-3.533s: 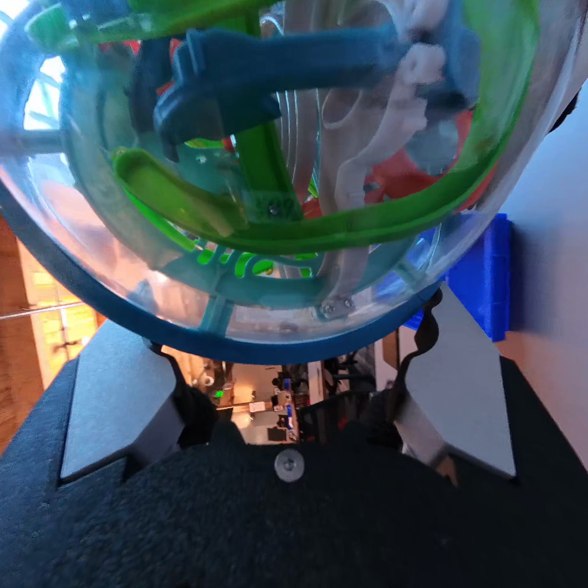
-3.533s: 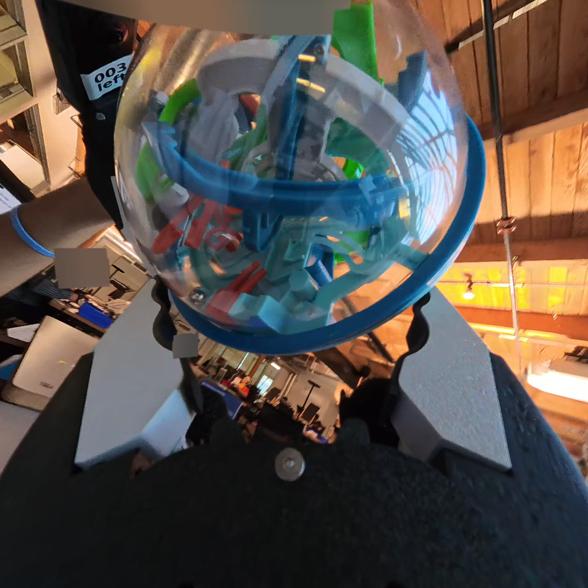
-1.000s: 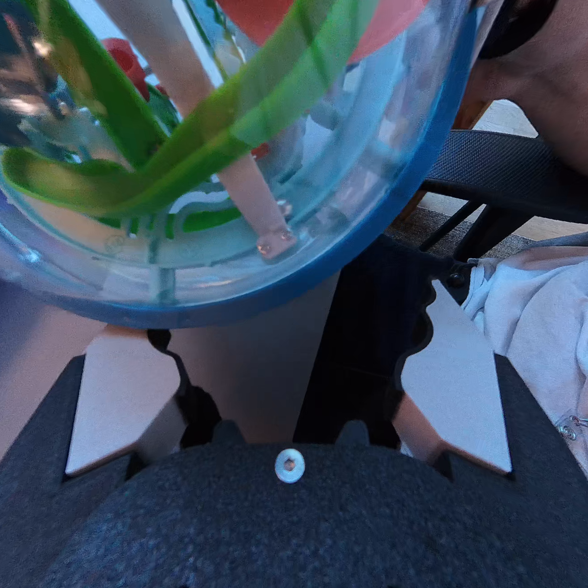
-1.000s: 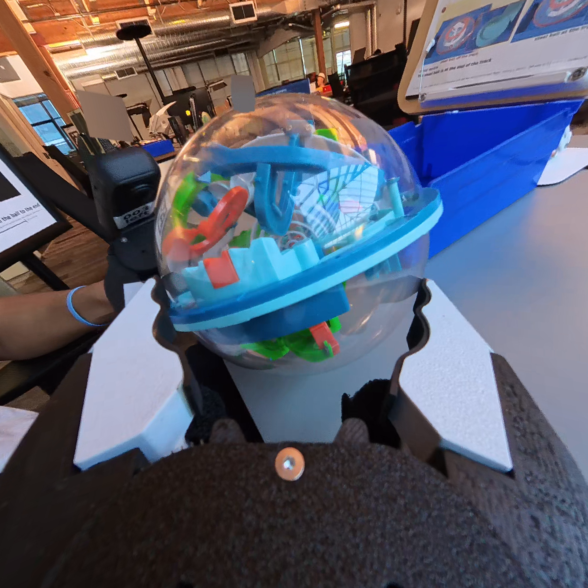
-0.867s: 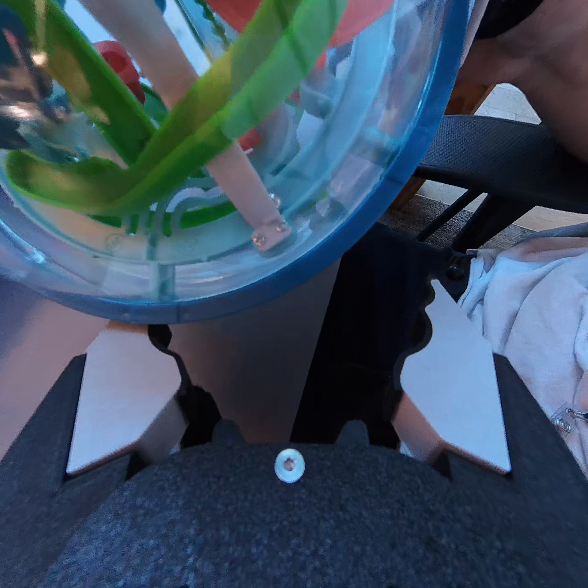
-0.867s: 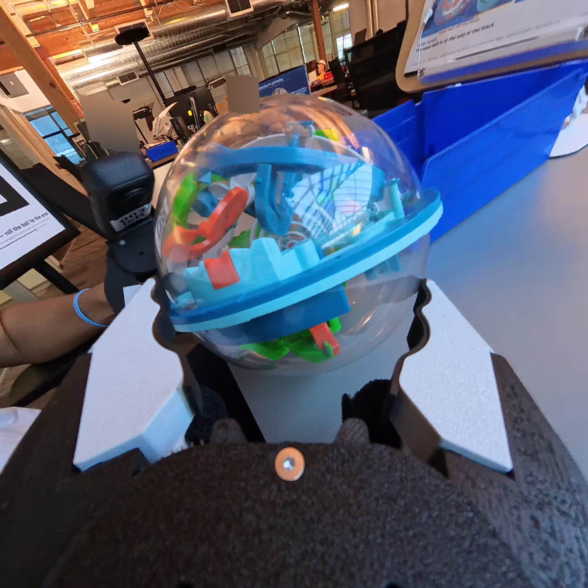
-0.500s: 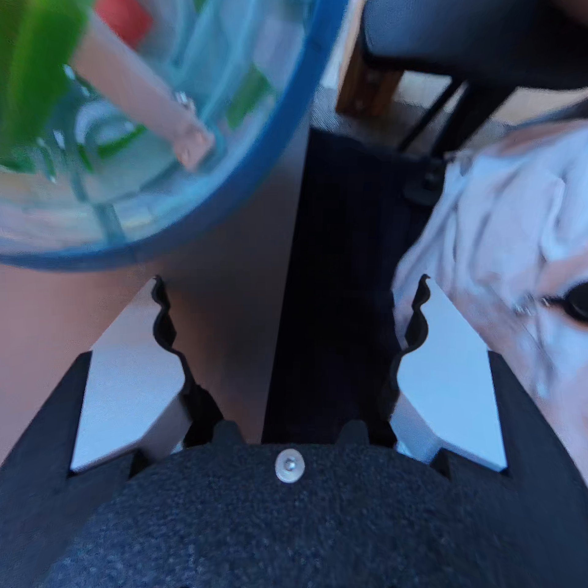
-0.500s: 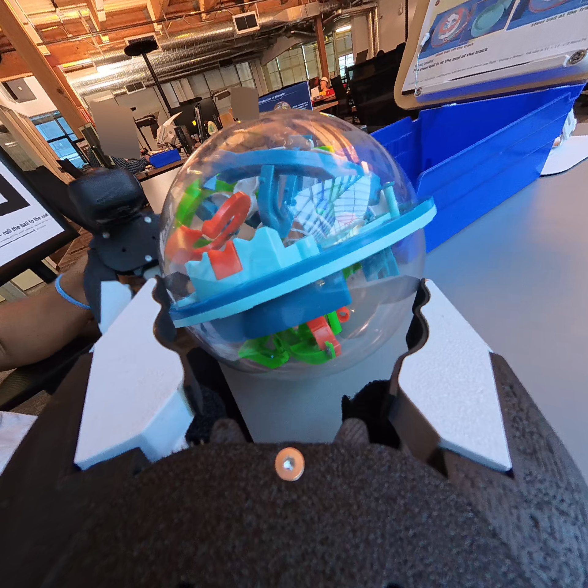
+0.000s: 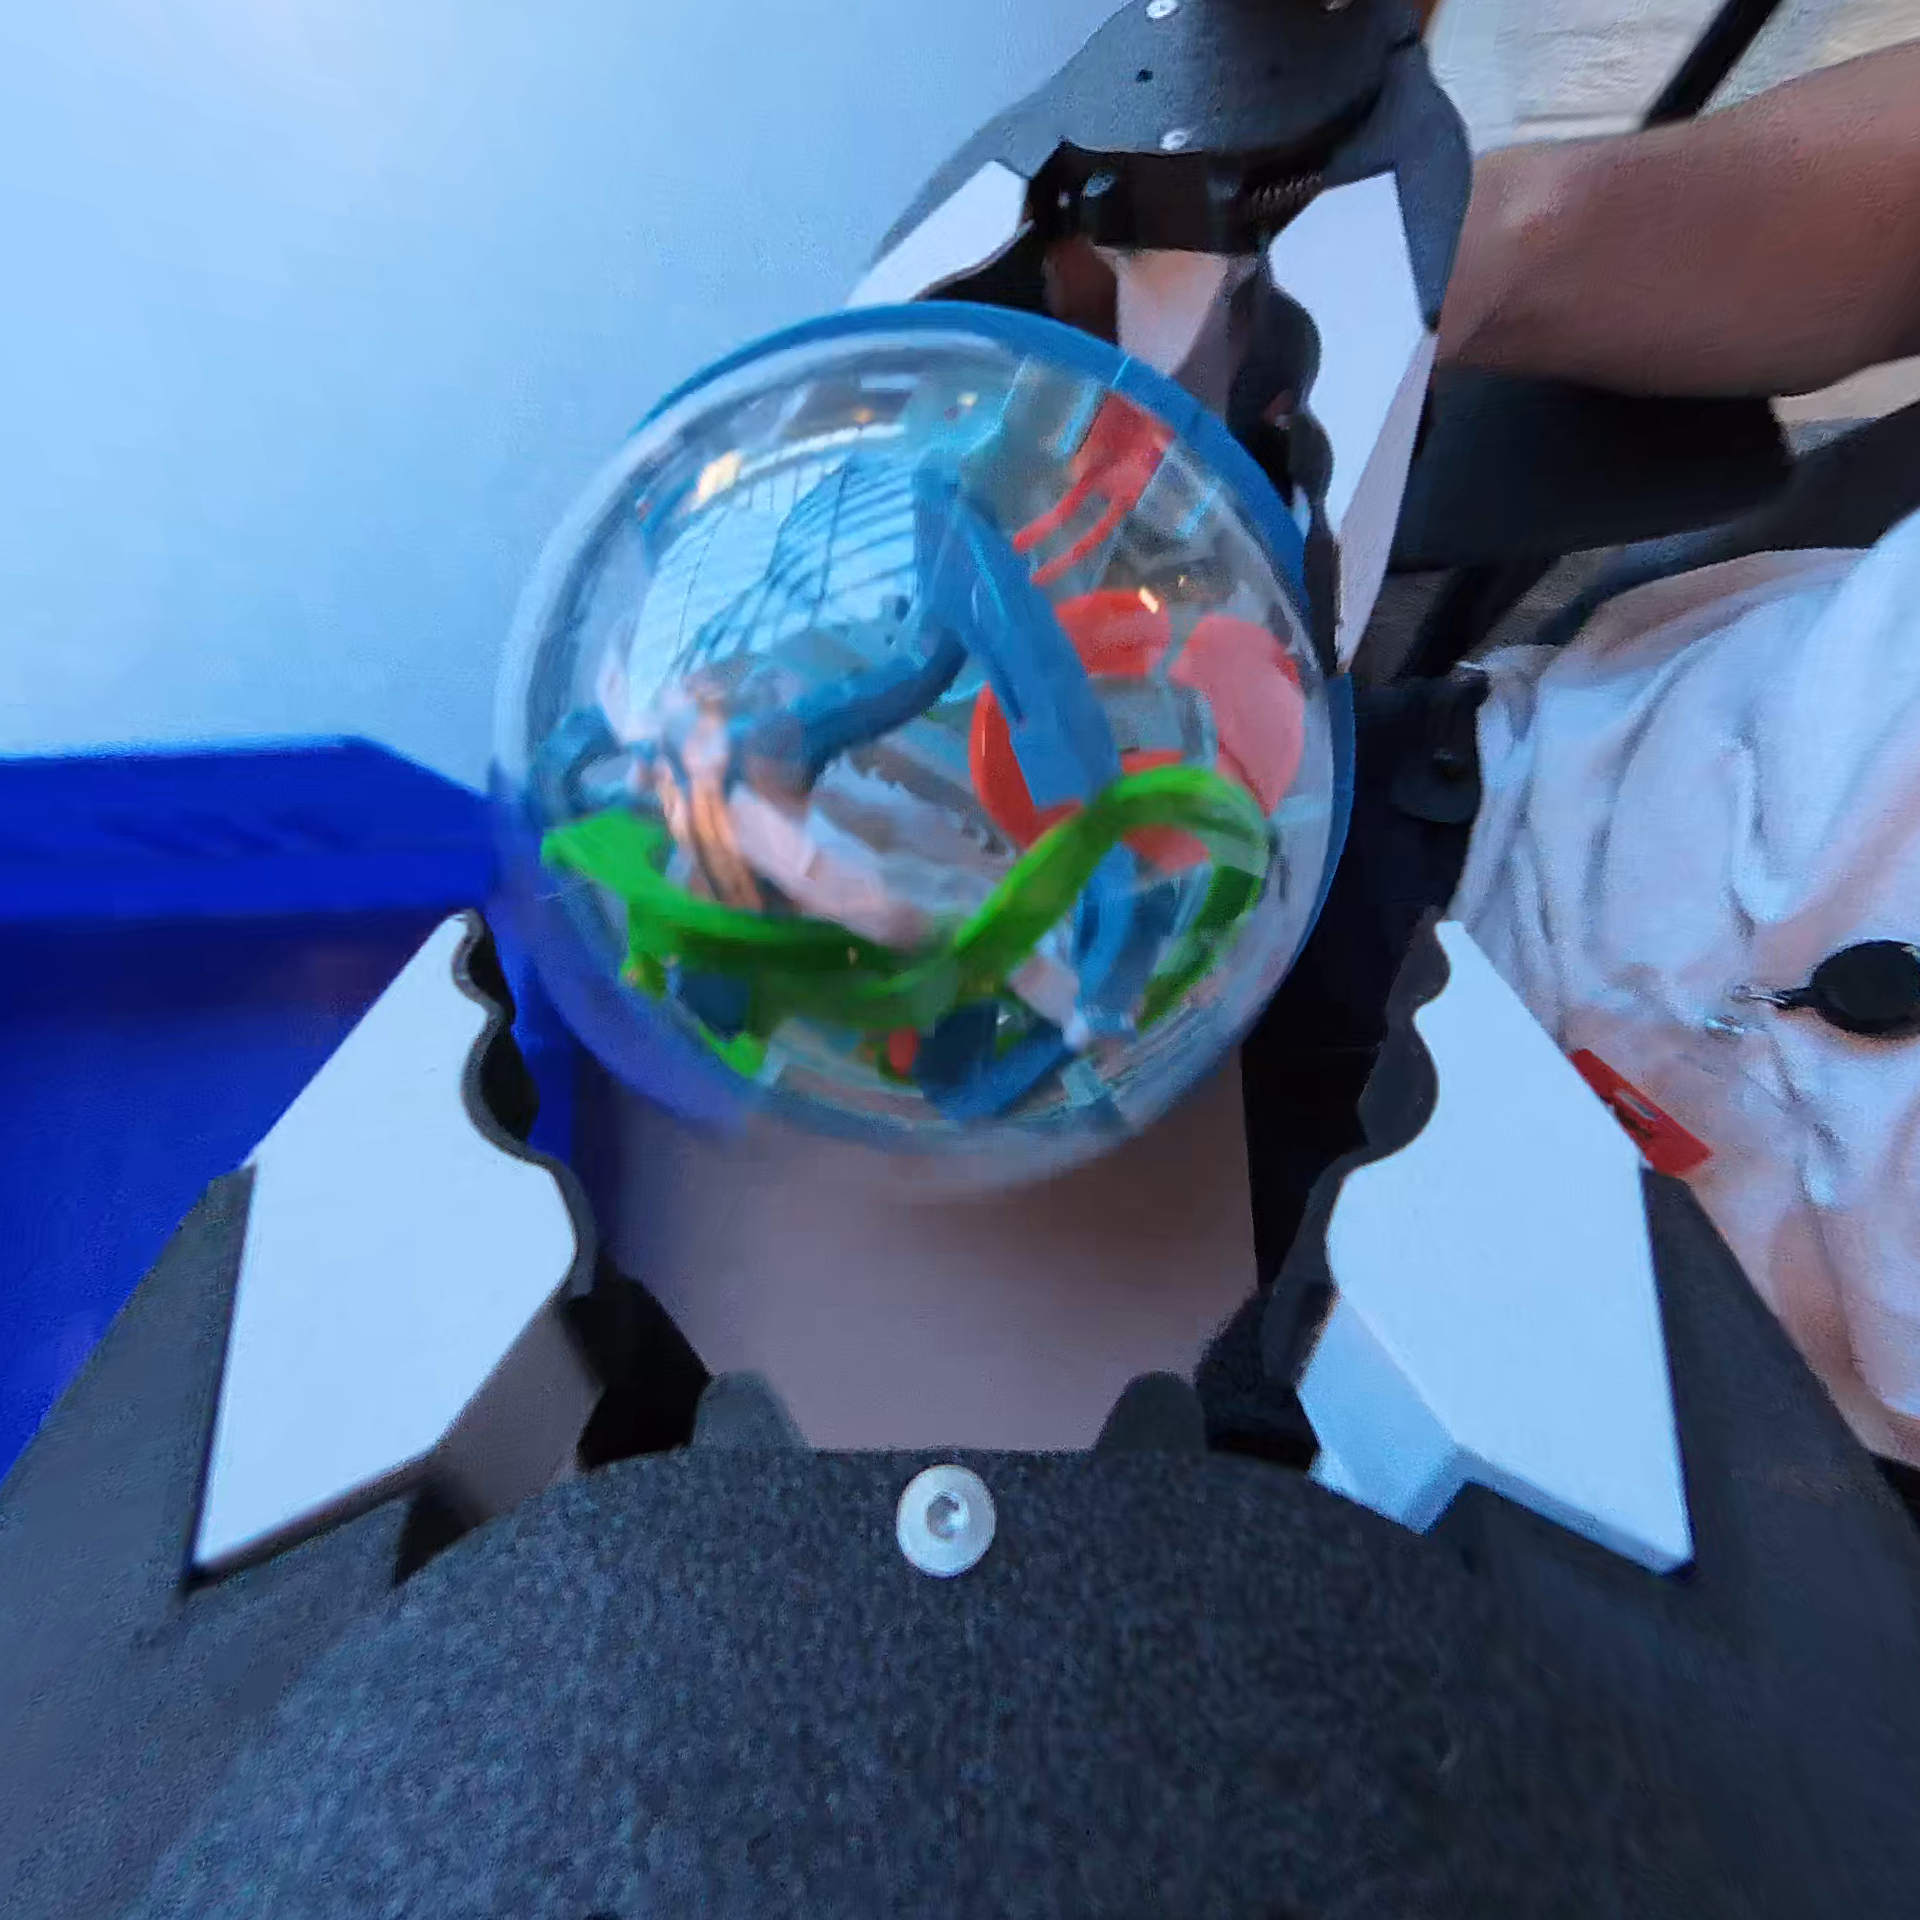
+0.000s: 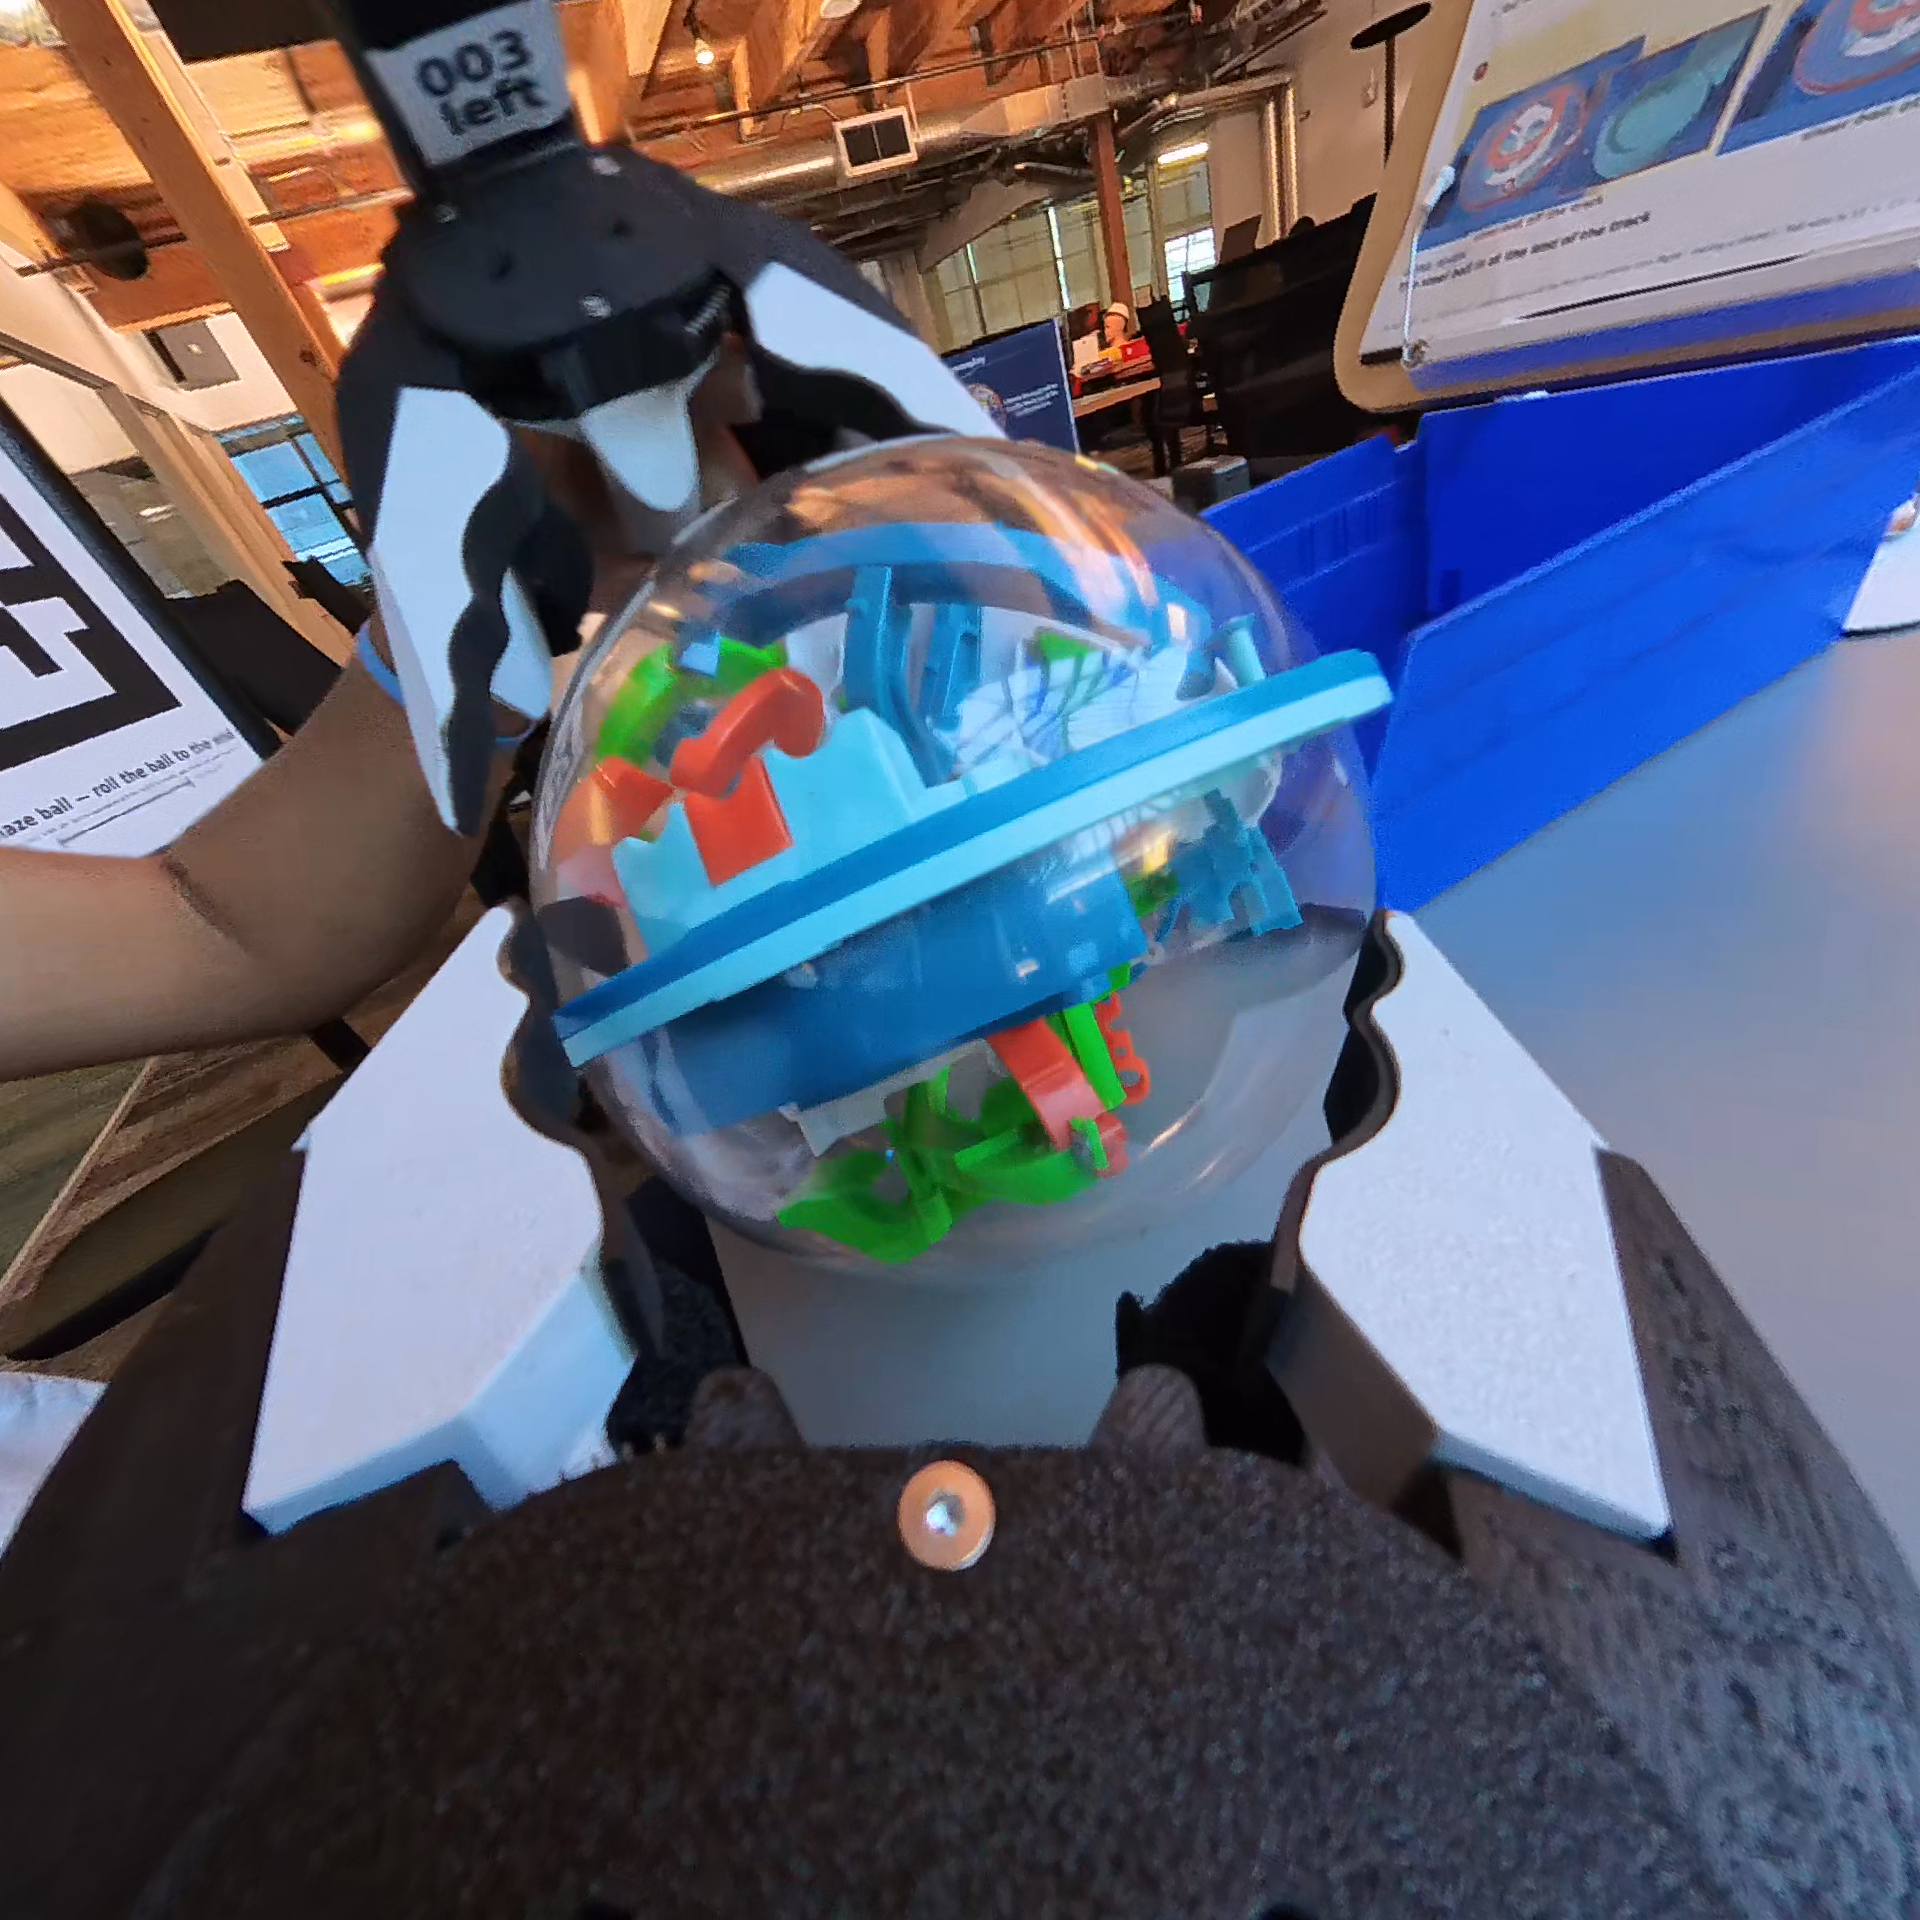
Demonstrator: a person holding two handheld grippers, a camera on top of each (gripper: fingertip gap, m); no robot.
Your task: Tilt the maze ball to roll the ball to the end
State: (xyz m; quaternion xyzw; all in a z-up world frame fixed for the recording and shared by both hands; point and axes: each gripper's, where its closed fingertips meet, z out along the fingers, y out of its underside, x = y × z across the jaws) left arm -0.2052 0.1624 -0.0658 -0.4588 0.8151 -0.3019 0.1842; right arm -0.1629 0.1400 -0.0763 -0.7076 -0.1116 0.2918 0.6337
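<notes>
Since half a second ago our left tongs [image 9: 951,945] have backed well off the maze ball [image 10: 956,852] and swung round; the sphere filled that view's top left corner then, now it sits whole in mid-frame. A second back it was pressed right up to the lens. Left tongs spread wide, holding nothing, above the ball's far side in the right wrist view.

Maze ball now: between the fingers of our right tongs [image 10: 940,997], both fingers at or against the clear shell near the blue equator ring [image 10: 1039,831], so we judge them closed on it. Whether its underside also rests on the grey counter [image 10: 1714,935] we can't tell. Ring is tilted, high toward the blue bin [image 10: 1621,665] at the counter's far edge, presumably to run the ball along a track. Steel ball itself not visible to us.

Right-view pose barely changed from half a second ago.
</notes>
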